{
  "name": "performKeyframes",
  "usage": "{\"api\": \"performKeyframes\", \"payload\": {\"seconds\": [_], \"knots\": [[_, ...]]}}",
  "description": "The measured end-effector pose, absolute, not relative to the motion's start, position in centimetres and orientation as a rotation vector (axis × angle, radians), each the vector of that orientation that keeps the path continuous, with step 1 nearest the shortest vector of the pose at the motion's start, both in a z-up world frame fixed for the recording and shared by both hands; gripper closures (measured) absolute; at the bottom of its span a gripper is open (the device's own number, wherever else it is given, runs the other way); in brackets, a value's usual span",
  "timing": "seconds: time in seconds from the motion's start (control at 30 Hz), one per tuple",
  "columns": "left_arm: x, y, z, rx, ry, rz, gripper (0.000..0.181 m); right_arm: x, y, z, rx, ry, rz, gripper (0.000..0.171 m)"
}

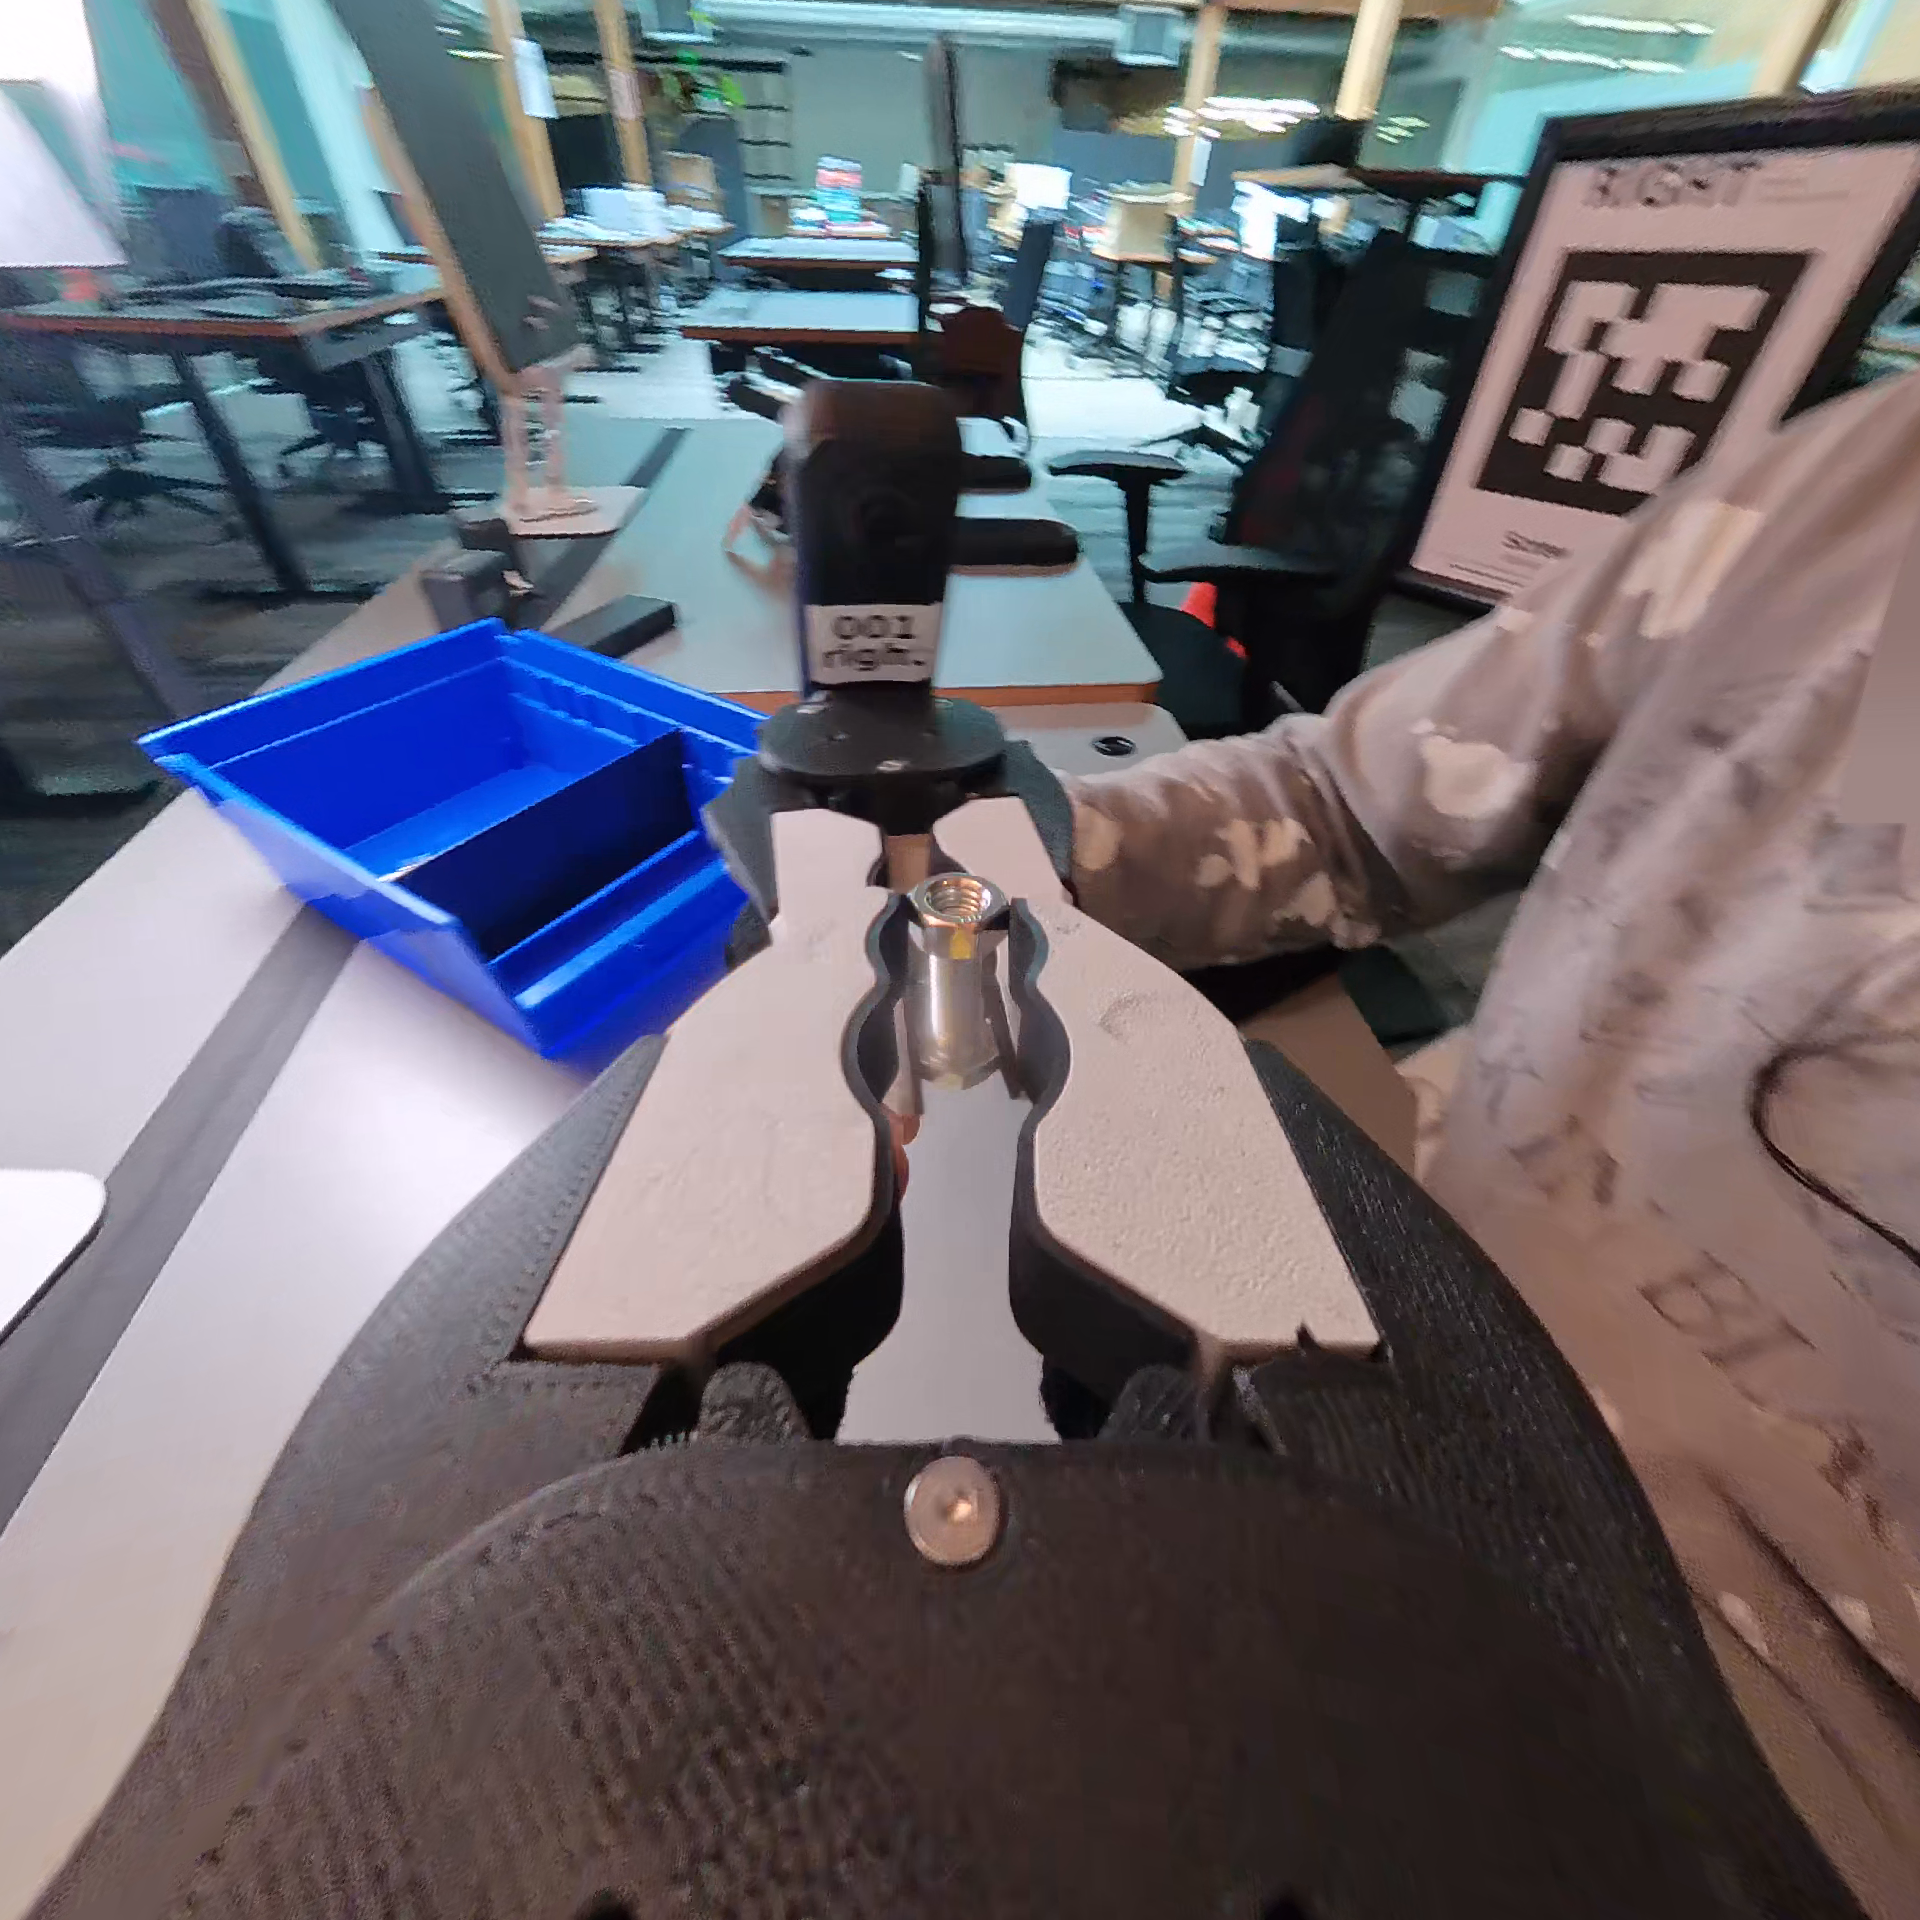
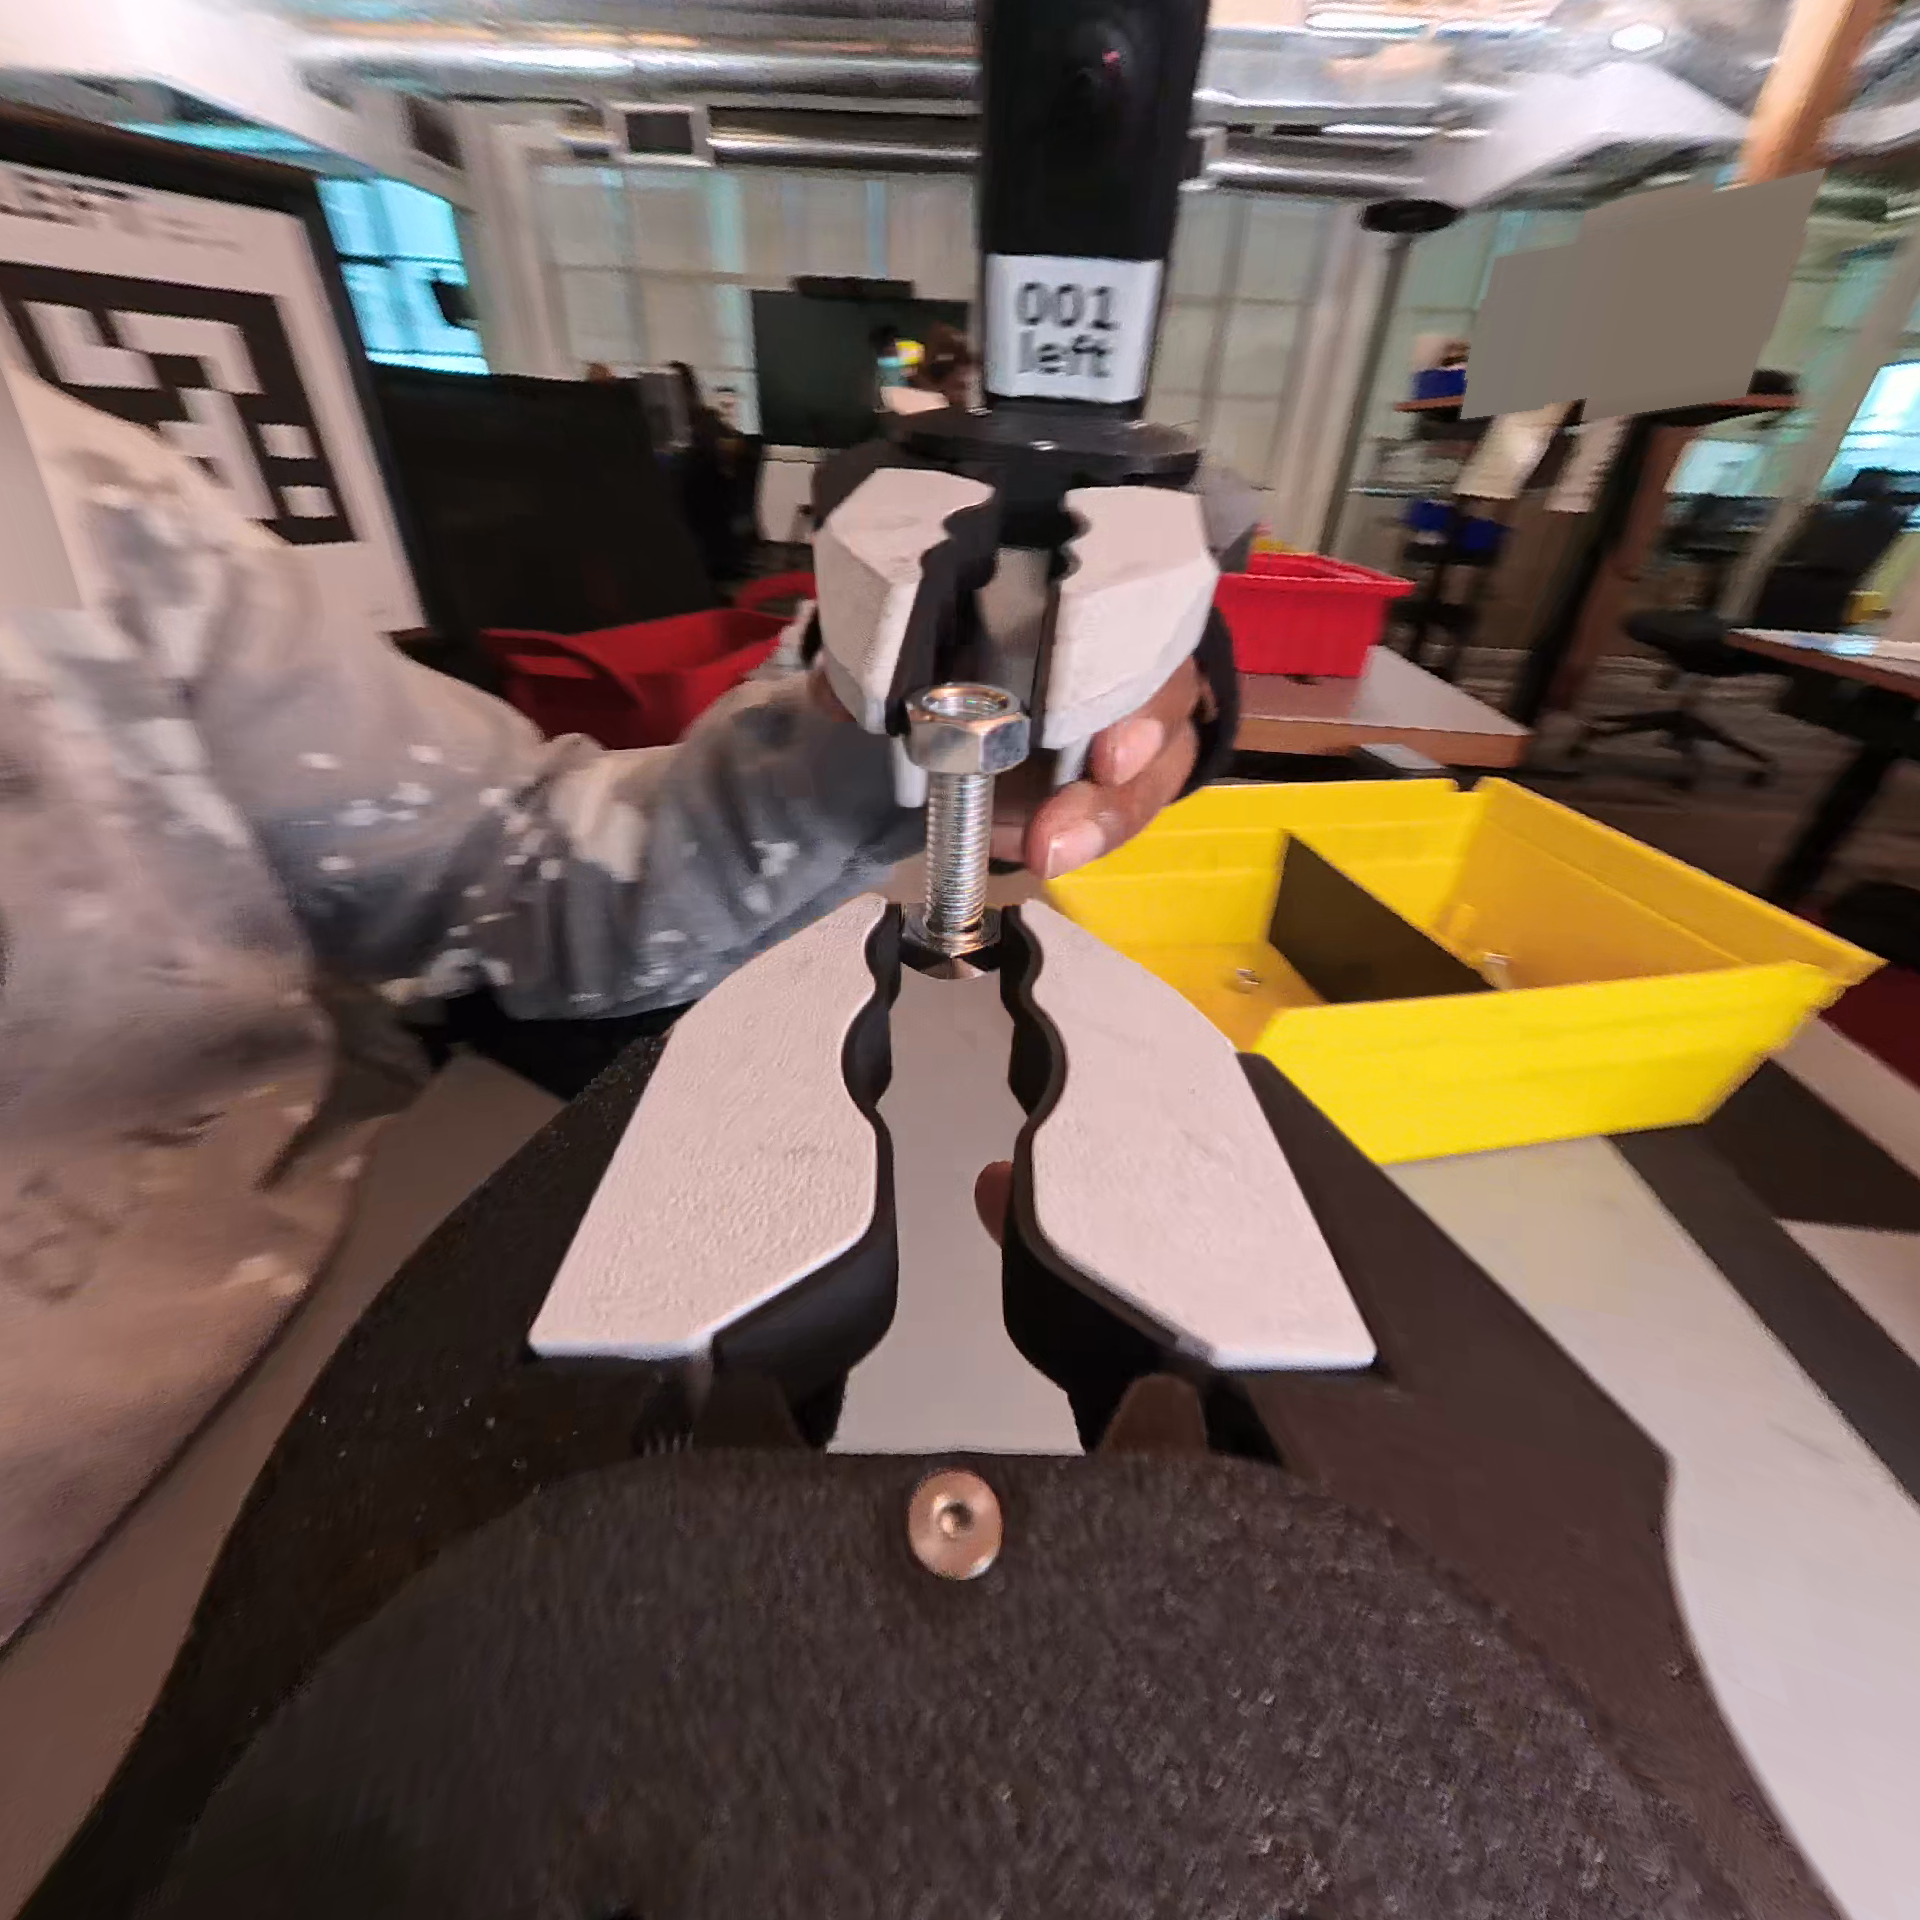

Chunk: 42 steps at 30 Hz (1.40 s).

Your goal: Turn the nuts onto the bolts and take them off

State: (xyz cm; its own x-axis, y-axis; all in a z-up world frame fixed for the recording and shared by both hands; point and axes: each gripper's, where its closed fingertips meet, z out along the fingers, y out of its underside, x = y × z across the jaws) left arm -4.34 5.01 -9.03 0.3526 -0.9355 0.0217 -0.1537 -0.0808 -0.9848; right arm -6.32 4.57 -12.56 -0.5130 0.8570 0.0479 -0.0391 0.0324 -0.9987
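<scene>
Your left gripper (image 1: 951, 940) is closed narrowly on the smooth silver barrel of a nut (image 1: 951, 902). Its hex end, with a threaded bore, sits at the fingertips, and the barrel's near end is hidden between the pads. Your right gripper (image 2: 951, 935) pinches the bolt (image 2: 956, 852) at one end, probably its head, though the tips cover it. The bright threaded shaft runs straight into the nut, held in the air near the yellow bin (image 2: 1558, 1049).
</scene>
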Motion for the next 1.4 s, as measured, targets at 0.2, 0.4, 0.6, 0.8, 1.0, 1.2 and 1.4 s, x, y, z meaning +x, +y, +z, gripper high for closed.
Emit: {"api": "performKeyframes", "payload": {"seconds": [0.2, 0.4, 0.6, 0.8, 1.0, 1.2, 1.4], "knots": [[-3.4, 1.7, -8.8, -1.423, 1.173, -1.077, 0.162, -5.1, 0.7, -12.3, -0.727, -1.724, 1.750, 0.153], [-3.1, -0.4, -9.7, -1.360, 1.291, -1.239, 0.162, -4.5, -1.4, -13.2, -0.668, -1.854, 1.769, 0.153], [-3.4, -0.2, -10.0, -1.371, 1.297, -1.209, 0.162, -4.9, -1.5, -13.8, -0.686, -1.880, 1.718, 0.153], [-5.0, 2.5, -9.0, -1.423, 1.131, -1.065, 0.144, -6.2, 1.4, -13.6, -0.801, -1.767, 1.557, 0.153], [-8.1, 9.5, -7.2, -1.472, 0.687, -0.729, 0.145, -8.1, 10.3, -12.9, -1.119, -1.358, 1.233, 0.153], [-8.6, 13.5, -8.9, -1.479, 0.421, -0.573, 0.143, -7.9, 14.2, -14.1, -1.319, -1.211, 1.128, 0.153], [-7.5, 14.0, -10.1, -1.509, 0.440, -0.518, 0.147, -8.3, 13.8, -14.7, -1.333, -1.232, 1.129, 0.153]]}}
